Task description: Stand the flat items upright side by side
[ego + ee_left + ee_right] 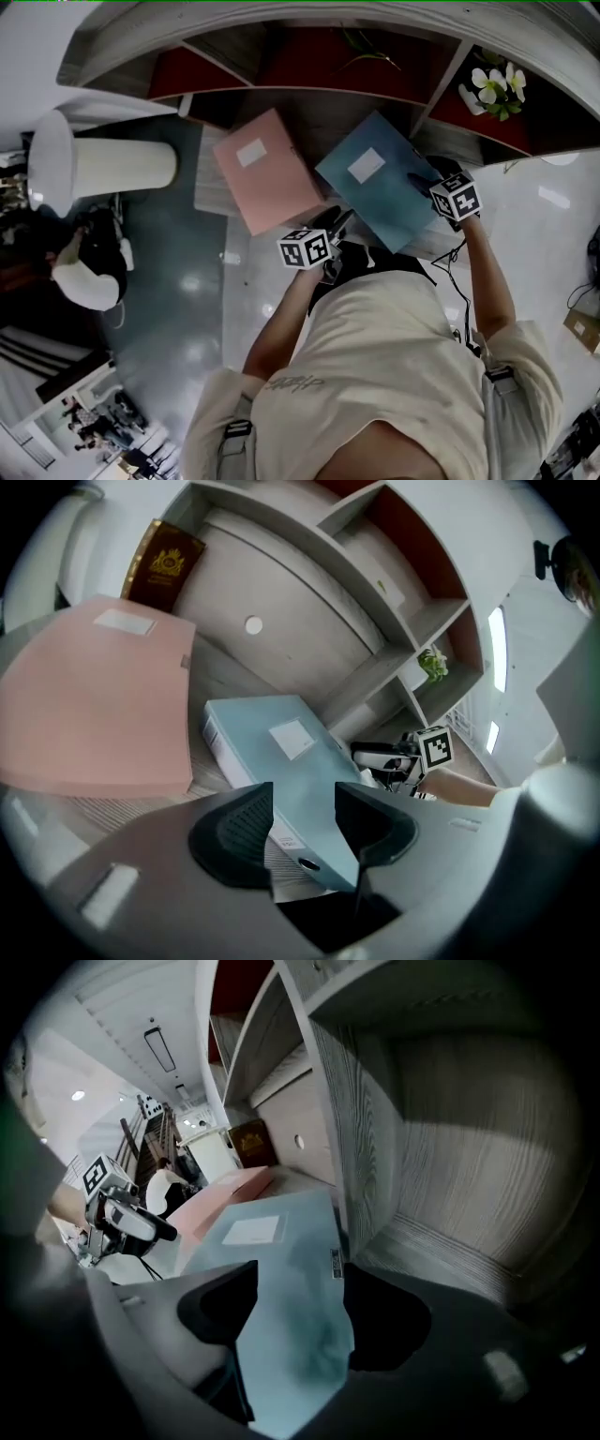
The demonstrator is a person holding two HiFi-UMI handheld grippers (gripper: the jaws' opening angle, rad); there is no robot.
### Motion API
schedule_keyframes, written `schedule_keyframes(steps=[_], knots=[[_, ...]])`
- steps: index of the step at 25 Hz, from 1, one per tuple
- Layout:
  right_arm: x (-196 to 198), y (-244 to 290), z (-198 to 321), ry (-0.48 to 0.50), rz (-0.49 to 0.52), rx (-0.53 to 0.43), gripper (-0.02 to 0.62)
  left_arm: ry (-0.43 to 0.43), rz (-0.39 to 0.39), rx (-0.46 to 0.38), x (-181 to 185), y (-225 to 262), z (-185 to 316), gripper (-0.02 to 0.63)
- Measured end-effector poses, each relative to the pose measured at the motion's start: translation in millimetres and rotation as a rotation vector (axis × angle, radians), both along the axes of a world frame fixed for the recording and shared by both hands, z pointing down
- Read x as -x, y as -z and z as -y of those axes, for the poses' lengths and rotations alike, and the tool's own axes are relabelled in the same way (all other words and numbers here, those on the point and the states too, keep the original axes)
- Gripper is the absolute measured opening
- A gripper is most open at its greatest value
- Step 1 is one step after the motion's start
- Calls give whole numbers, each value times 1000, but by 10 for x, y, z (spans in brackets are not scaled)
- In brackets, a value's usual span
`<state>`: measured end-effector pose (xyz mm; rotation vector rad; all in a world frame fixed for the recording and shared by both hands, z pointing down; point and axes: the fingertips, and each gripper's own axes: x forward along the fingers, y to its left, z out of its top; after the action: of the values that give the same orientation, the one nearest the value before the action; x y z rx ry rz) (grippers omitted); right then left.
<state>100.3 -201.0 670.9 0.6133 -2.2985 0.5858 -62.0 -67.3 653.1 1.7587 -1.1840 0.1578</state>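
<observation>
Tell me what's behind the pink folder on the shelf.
A dark brown book with a gold crest stands against the back panel behind the pink folder. The folder covers the book's bottom edge, so its footing is hidden.

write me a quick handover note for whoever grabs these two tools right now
Tools: the left tool is open, with a corner of the blue folder between its jaws, not clamped. The right tool is open too, with the same folder's other end between its jaws, not clamped.
Things: the blue folder and the pink folder lie flat, labels up, beside each other on the shelf.
Done: nothing stands upright yet.
Left: probably grip the blue folder first and tip it up on edge, then do the pink one, so they stand side by side.
</observation>
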Motion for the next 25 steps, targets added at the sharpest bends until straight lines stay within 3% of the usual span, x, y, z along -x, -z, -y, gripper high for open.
schedule_keyframes(steps=[5, 11, 19, 25], knots=[[83, -208, 173, 51, -56, 100, 324, 57, -138, 102, 42, -330, 7, 236], [193, -419, 137, 201, -122, 234, 356, 94, -227, 127, -17, -454, 168, 277], [257, -544, 175, 212, -80, 383, 398, 114, -167, 173, -51, -605, 297, 301], [278, -560, 150, 200, -90, 384, 403, 111, -74, 260, -126, -779, 254, 287]])
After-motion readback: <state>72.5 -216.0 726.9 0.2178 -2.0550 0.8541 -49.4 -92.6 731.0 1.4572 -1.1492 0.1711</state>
